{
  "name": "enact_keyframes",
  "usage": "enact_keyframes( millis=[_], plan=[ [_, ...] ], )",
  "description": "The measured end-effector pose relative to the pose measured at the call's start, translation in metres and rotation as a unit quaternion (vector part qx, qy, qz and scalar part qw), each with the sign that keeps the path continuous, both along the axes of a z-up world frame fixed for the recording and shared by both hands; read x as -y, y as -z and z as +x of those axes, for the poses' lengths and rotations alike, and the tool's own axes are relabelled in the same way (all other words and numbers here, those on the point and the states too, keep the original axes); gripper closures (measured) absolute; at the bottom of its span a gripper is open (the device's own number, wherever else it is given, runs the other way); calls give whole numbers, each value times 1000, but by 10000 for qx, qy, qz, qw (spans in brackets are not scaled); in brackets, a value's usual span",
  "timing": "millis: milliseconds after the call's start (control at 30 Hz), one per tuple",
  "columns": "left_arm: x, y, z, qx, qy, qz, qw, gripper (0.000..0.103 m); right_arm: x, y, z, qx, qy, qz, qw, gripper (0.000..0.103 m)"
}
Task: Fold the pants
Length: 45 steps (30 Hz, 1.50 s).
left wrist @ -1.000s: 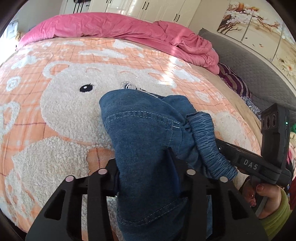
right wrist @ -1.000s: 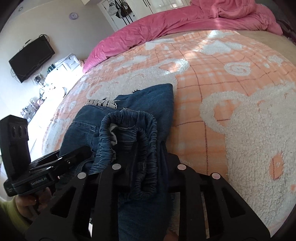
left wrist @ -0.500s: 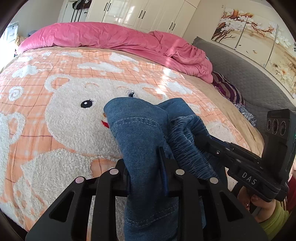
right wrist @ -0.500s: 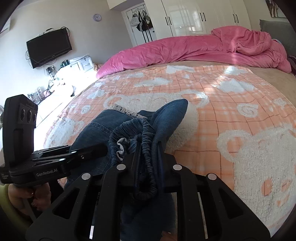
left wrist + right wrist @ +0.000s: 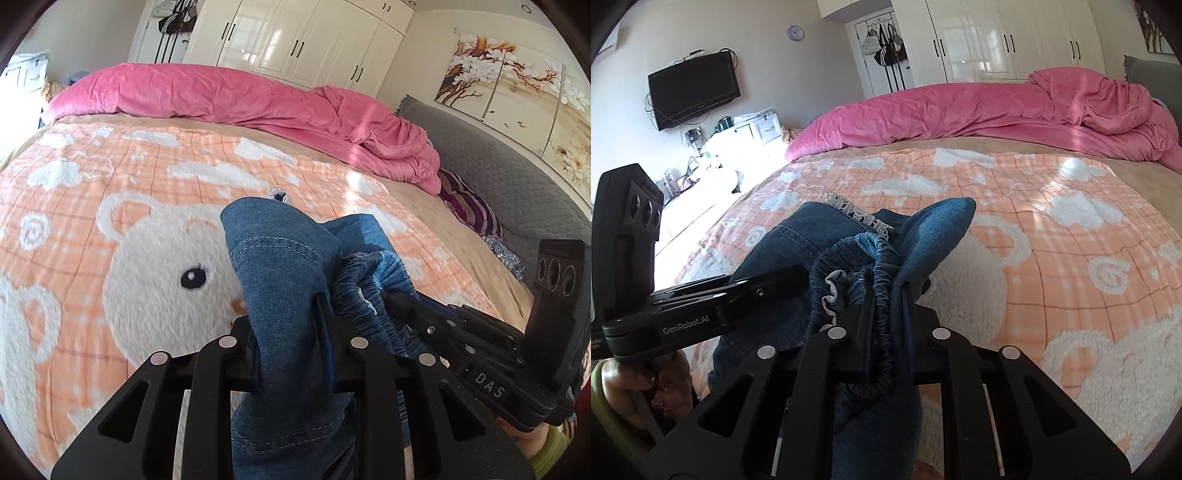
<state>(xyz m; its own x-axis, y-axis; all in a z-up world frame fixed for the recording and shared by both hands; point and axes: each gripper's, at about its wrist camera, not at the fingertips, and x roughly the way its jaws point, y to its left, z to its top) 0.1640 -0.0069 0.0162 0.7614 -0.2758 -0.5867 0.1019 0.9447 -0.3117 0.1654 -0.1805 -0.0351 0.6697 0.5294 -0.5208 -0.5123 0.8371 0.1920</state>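
Note:
Blue denim pants [image 5: 280,273] with an elastic gathered waistband [image 5: 875,280] and a lace hem [image 5: 857,214] hang bunched between both grippers, lifted above the bed. My left gripper [image 5: 291,325] is shut on a fold of the denim. My right gripper [image 5: 886,317] is shut on the gathered waistband. The two grippers are close side by side: the right one [image 5: 461,332] shows at the right of the left wrist view, the left one [image 5: 720,295] at the left of the right wrist view. The lower part of the pants is hidden below the fingers.
An orange checked blanket with white bears [image 5: 110,258] covers the bed. A pink duvet [image 5: 258,99] lies heaped along the far side. A grey headboard [image 5: 517,192] and striped pillow [image 5: 469,206] are at right. White wardrobes [image 5: 997,37] and a wall TV [image 5: 694,88] stand beyond.
Both grippers have risen with the pants, tilting up so that more of the room shows. They have also moved closer together, bunching the denim.

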Motion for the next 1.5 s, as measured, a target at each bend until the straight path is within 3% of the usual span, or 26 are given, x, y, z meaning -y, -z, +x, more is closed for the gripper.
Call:
enact_keyframes(
  millis=[267, 467, 733, 867, 1033, 1267, 1500],
  plan=[
    [-4, -7, 37, 61, -107, 208, 9997, 80, -14, -6, 41, 76, 28, -82, 9999, 96],
    [-3, 7, 60, 45, -202, 407, 9990, 80, -18, 1, 65, 9, 92, -200, 9998, 96],
    [-13, 31, 73, -275, -352, 477, 9979, 80, -15, 31, 86, -468, 375, -248, 9979, 96],
    [-25, 43, 76, -551, -460, 173, 9973, 80, -2, 43, 94, -865, 500, 24, 9950, 95],
    [-30, 50, 73, -653, -506, 103, 9965, 75, 7, 52, 97, -1125, 649, 130, 9914, 90],
    [-34, 51, 69, -783, -601, 124, 9950, 62, 16, 57, 96, -1215, 968, -21, 9879, 62],
    [-44, 48, 62, -884, -623, 5, 9941, 48, 29, 56, 90, -1170, 1106, -15, 9870, 48]
  ],
)
